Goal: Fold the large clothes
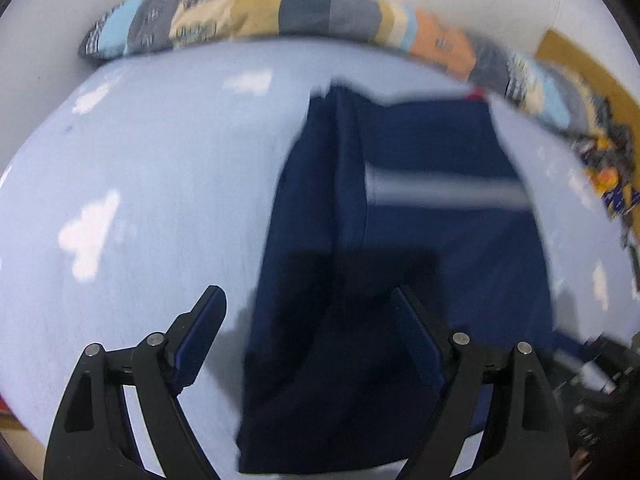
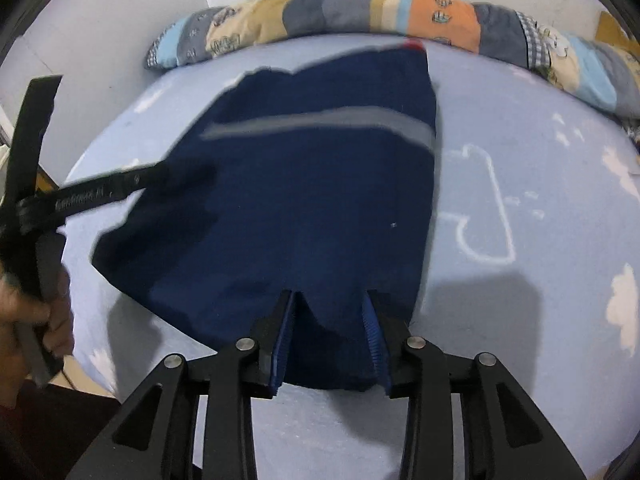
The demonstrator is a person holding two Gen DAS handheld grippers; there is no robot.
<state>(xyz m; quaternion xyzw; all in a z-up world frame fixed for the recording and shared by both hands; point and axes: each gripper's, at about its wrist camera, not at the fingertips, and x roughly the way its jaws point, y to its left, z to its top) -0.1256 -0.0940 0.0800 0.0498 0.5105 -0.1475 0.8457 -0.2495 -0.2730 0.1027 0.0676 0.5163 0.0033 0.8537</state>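
Patchwork bolster [image 2: 400, 8] (bed's [image 2: 520, 320] far edge)

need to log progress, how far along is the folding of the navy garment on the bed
Done: the navy garment lies on the blue sheet with its left side already folded inward, leaving a long crease.

In hand: the right tongs have the near hem between them; a firm grip cannot be confirmed. The left tongs hang open above the cloth, holding nothing.

Left: it is still a long shape, so further folds look needed.
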